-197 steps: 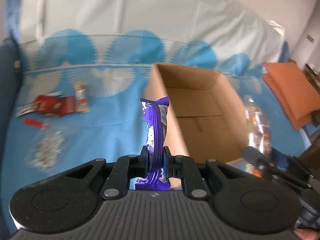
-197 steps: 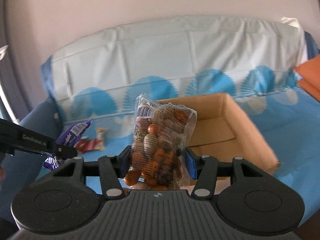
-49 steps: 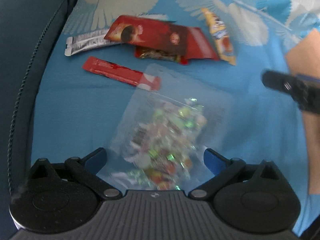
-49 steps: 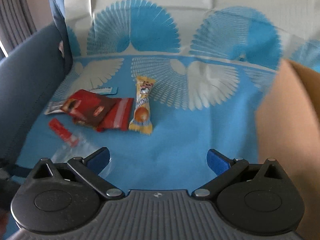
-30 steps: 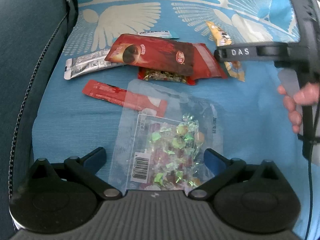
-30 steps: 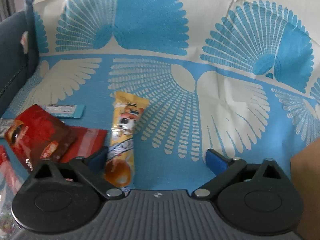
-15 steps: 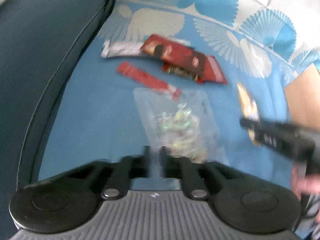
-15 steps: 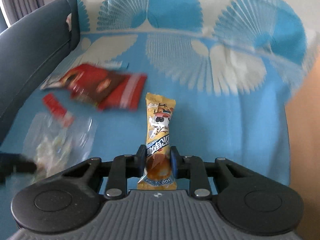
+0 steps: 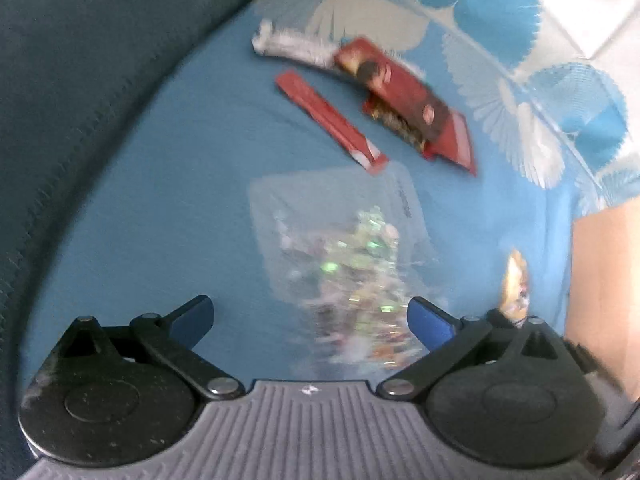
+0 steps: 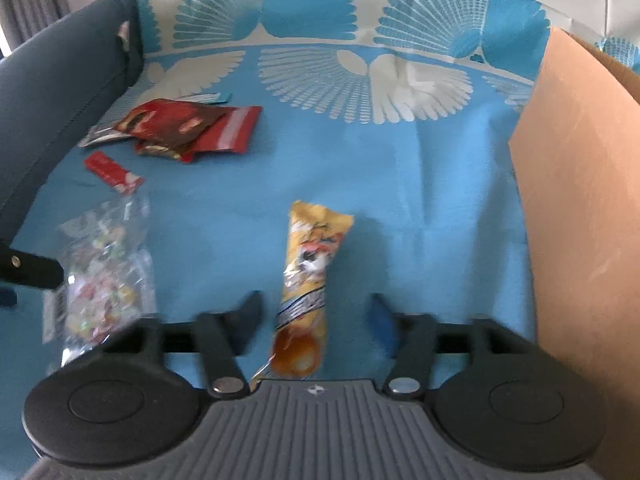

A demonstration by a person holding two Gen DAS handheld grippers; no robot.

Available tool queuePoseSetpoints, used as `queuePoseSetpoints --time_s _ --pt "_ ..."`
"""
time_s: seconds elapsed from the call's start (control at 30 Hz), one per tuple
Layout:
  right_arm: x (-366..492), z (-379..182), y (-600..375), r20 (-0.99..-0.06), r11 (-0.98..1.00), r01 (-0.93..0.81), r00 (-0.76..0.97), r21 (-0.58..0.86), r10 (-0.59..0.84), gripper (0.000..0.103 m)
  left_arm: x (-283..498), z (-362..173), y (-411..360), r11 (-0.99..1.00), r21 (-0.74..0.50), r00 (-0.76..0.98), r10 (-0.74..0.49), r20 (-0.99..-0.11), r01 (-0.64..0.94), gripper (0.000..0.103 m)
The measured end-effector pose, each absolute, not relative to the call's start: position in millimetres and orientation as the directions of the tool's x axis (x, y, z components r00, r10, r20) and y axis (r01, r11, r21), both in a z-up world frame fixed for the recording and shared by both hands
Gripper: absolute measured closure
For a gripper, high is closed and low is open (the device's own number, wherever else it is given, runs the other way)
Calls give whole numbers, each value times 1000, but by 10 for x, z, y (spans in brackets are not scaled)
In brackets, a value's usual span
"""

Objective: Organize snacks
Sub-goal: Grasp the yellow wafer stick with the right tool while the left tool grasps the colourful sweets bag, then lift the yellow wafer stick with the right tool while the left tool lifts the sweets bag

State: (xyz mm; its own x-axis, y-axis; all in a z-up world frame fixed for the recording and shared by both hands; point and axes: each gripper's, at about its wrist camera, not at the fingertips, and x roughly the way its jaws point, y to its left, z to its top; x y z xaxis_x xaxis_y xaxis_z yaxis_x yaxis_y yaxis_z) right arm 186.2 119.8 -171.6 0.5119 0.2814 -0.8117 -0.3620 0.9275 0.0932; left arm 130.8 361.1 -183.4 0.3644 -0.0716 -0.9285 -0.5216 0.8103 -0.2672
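Several snacks lie loose on the blue patterned cover [image 10: 400, 160], so you have most of the sorting left, as far as these views show. The cardboard box [image 10: 580, 200] stands at the cover's right edge, but only its outer wall shows; what is inside it cannot be told.

Your left gripper [image 9: 310, 312] has just been opening and its jaws stand wide. The clear candy bag [image 9: 352, 256] lies between them, near the cover's left edge, and neither pad presses on it. Your right gripper [image 10: 316, 308] has also just been opening, to a middling width. The yellow wrapped snack [image 10: 308, 276] sits between its jaws, clear of both pads, about mid-cover and near the box wall. Neither item is gripped.

Toward the far left corner, beside the dark sofa arm [image 9: 80, 80], nobody is handling the rest: overlapping red packets [image 9: 404, 96], a red stick pack [image 9: 328, 120] just beside the candy bag, a silver wrapper [image 9: 288, 46] and a small teal sachet [image 10: 216, 98].

You probably need fresh grips on the bag and the yellow snack first, then the corner cluster.
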Motion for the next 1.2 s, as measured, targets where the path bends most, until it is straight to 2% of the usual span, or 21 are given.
queuePoseSetpoints --time_s 0.17,0.23,0.3,0.4,0.53,0.57,0.6,0.63,0.67,0.7,0.73,0.77,0.8,0.87,1.03,1.2 --pt "1968 -1779 1196 -813 928 -358 508 102 286 18 1725 -1856 3424 787 -178 245 -36 -969 -591 0" --pt "1943 -1809 1210 -807 921 -379 515 89 290 13 1915 -1971 3380 780 -96 139 -12 -990 -618 0" --pt "1908 -1851 1265 -805 907 -418 519 54 287 7 2087 -2026 3267 812 16 62 65 -996 -583 0" --pt "1910 -1882 1297 -804 905 -423 524 41 282 0 2133 -2012 3141 848 45 102 116 -988 -529 0" --pt "1962 -1891 1309 -798 906 -421 535 34 278 1 2029 -1994 3153 857 10 164 110 -980 -515 0" --pt "1956 -1885 1312 -793 905 -425 541 28 279 11 1984 -1979 3168 858 0 177 105 -979 -514 0" --pt "1933 -1859 1313 -783 900 -436 552 21 286 20 1940 -1953 3185 857 -1 186 110 -976 -514 6" --pt "1903 -1828 1319 -772 893 -450 564 11 293 50 1884 -1902 3222 854 -12 209 114 -971 -520 19" --pt "1873 -1807 1325 -769 888 -460 569 -2 292 74 1824 -1846 3256 851 -48 243 95 -965 -524 29" --pt "1838 -1792 1328 -771 883 -470 565 -7 295 78 1760 -1773 3298 845 -84 277 78 -958 -527 52" --pt "1826 -1783 1318 -772 879 -477 557 5 306 85 1694 -1710 3354 837 -118 307 62 -950 -535 63" --pt "1796 -1769 1292 -773 876 -482 544 30 326 87 1639 -1661 3411 828 -154 329 39 -943 -539 69" --pt "1770 -1753 1278 -774 874 -484 536 46 337 87 1567 -1612 3474 817 -199 358 10 -934 -542 80" --pt "1684 -1690 1246 -771 875 -481 539 49 340 87 1437 -1517 3573 794 -264 405 -24 -914 -548 89" --pt "1446 -1393 1139 -737 877 -477 574 55 358 87 1181 -1172 3602 802 -287 483 2 -876 -524 99" --pt "1134 -1061 1063 -703 873 -483 600 60 381 87 894 -785 3573 837 -260 536 46 -843 -482 100"
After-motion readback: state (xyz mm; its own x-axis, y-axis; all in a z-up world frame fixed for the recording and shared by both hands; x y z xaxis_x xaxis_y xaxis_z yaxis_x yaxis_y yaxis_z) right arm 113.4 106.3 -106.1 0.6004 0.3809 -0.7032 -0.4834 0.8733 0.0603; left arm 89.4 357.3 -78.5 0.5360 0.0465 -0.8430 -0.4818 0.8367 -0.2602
